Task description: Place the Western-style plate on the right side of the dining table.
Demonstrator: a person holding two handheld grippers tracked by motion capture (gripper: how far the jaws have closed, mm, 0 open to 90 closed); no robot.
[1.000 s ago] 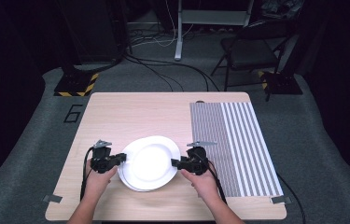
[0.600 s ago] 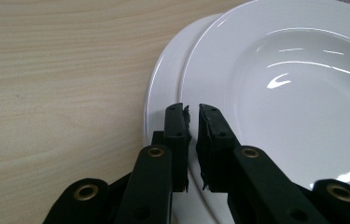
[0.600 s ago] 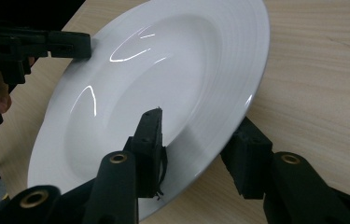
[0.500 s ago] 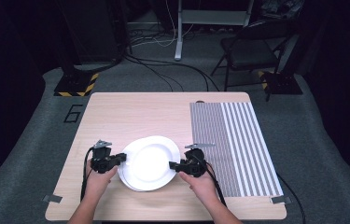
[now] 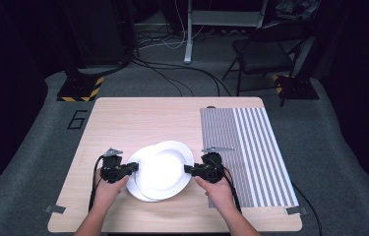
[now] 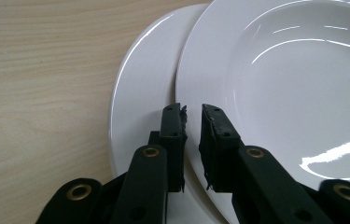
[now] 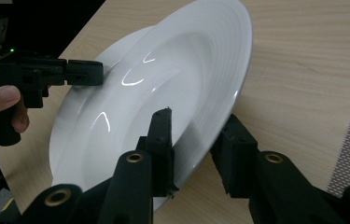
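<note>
Two white plates lie stacked and offset near the table's front. The upper plate (image 5: 165,164) (image 6: 280,93) (image 7: 177,60) sits up and right of the lower plate (image 5: 140,194) (image 6: 140,93). My left gripper (image 5: 135,167) (image 6: 192,112) pinches the upper plate's left rim; its jaws have just eased slightly, with the rim still between them. My right gripper (image 5: 188,169) (image 7: 196,119) has just closed on the right rim, one jaw above and one below. The right gripper view also shows the left gripper (image 7: 86,72) at the far rim.
The plates rest on a light wooden table (image 5: 138,123). A grey striped mat (image 5: 251,147) covers the table's right part, just right of my right hand. Beyond the table stand a dark chair (image 5: 265,54) and floor cables.
The right gripper has shifted a little left onto the plate's rim and closed. The upper plate now sits visibly offset from the lower one. The left hand has stayed put.
</note>
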